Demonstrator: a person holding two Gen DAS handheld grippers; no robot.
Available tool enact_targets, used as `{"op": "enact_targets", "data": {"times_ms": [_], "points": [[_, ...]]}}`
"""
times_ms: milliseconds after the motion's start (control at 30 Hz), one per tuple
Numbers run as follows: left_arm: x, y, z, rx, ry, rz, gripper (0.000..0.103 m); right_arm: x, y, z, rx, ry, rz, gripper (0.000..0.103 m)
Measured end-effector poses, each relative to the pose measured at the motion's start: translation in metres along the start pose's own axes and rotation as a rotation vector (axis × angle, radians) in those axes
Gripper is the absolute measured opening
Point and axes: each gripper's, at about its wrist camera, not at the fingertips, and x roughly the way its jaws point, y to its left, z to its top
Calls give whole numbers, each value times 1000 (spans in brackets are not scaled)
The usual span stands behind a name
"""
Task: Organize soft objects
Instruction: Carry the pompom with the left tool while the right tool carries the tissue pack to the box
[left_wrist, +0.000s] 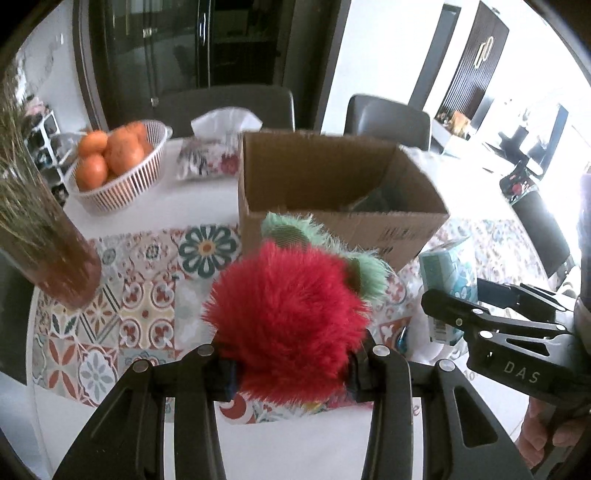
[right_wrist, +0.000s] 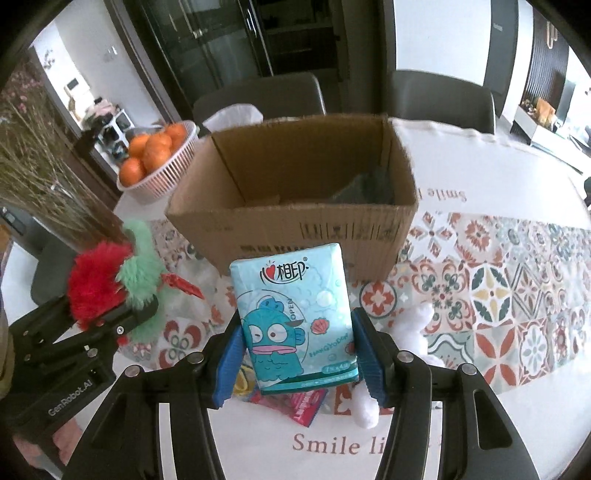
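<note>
One furry red-and-green plush toy (left_wrist: 291, 332) fills the left gripper (left_wrist: 291, 369), one blue tissue pack (right_wrist: 295, 321) the right gripper (right_wrist: 299, 354), before one cardboard box (right_wrist: 295, 206) on the tile-patterned table (right_wrist: 517, 295).

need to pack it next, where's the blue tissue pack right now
The blue tissue pack is held upright in the right tool, centre of the right wrist view, just in front of the open cardboard box.

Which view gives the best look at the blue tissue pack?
The right wrist view: the blue tissue pack faces the camera, printed front readable, clamped in the right hand-held gripper. The left wrist view shows only a sliver of it at the right, partly hidden behind that gripper.
</note>
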Motion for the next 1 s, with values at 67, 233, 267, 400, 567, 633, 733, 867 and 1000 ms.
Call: {"op": "enact_targets", "data": {"times_ms": [67,233,267,400,567,633,733,867,1000], "points": [[-8,-2,4,6,-21,-6,41,-8,1,2,3,-19,6,57],[-23,-6,14,17,-64,-26,41,-26,3,8,2,-69,18,57],[-26,-7,16,20,-74,-30,41,-30,3,9,3,-78,20,57],[-36,-11,25,32,-101,-44,41,-44,3,15,6,-119,33,57],[-47,-17,38,53,-136,-50,41,-56,4,26,2,-157,37,57],[-51,-19,44,61,-150,-52,41,-59,3,31,3,-168,40,57],[-54,-21,52,68,-165,-55,41,-62,2,38,2,-181,44,57],[-55,-23,62,71,-170,-67,41,-64,2,46,1,-198,46,57],[-54,-24,72,83,-171,-71,41,-65,0,57,4,-208,49,57]]}}
